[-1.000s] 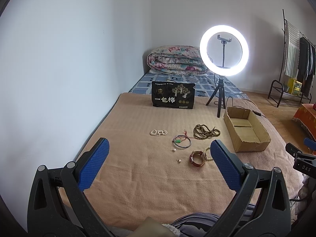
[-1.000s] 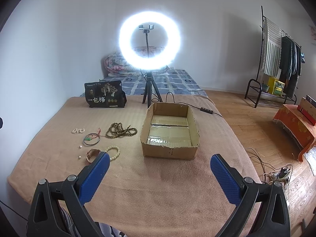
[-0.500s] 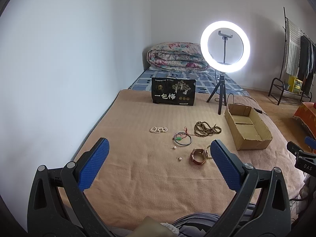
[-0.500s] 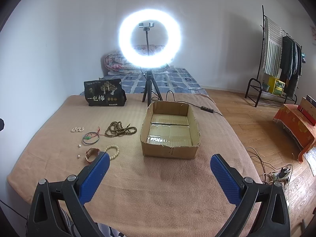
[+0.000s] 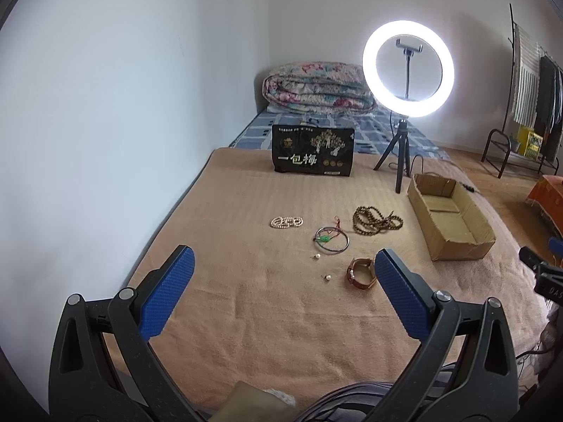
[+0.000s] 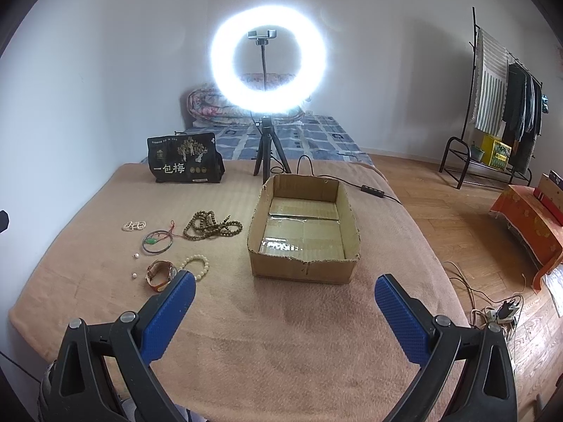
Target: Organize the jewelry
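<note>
Hovering w/ both claws agape, jewelry (image 5: 330, 241) beside box (image 6: 304, 232).

White characters "一包梅" on the black bag (image 5: 312, 154); "DAS" on a black device (image 5: 549, 286).

Bedroom backdrop around a tan blanket

A lit ring light (image 6: 268, 66) stands on a small tripod (image 6: 268, 156) on the blanket (image 6: 267, 334), with a black snack bag (image 6: 184, 163) upright to its left. Behind them lies a folded floral quilt (image 5: 316, 88) on a blue patterned sheet (image 6: 316, 137). A clothes rack (image 6: 506, 105) stands by the far wall on the wooden floor (image 6: 440, 197).
</note>
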A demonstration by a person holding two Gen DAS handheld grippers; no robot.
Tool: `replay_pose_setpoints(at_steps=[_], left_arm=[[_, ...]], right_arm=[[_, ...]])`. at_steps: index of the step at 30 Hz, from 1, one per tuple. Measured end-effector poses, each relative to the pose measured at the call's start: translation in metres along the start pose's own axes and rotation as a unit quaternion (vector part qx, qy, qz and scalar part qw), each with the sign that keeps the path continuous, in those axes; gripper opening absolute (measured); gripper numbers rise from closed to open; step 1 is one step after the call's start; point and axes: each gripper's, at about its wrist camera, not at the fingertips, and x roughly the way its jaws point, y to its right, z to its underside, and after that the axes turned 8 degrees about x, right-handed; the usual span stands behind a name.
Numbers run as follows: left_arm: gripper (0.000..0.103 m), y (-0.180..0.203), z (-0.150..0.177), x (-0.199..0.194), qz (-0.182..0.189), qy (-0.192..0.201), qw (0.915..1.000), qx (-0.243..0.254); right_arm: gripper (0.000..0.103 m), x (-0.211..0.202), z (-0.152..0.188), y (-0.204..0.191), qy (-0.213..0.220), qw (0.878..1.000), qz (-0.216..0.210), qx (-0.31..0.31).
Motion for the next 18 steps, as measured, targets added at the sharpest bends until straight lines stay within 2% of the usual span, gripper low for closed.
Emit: replay_pose_setpoints(at_steps=[6, 11, 16, 18], left_arm=[[0.103, -0.005, 0.002, 0.029, 0.014, -0.032, 0.9994, 0.001], [0.103, -0.015, 0.005, 0.049, 0.025, -0.051, 0.9984, -0.004], [0.103, -0.025, 0.011, 0.07, 0.033, -0.065, 0.9973, -0.01], [0.098, -0.027, 0.013, 0.079, 0.04, -0.071, 0.9966, -0.006]], right_arm=[[0.103, 0.018, -0.006, 0.002, -0.01, 1.0, -0.007, -0.01], [0.103, 0.04, -0.01, 0.007, -0.029, 0.997, -0.074, -0.007], [0.103, 0.063, -0.013, -0.003, -0.053, 0.995, -0.076, -0.032], [0.102, 0.074, -0.015, -0.01, -0.062, 0.994, -0.072, -0.047]])
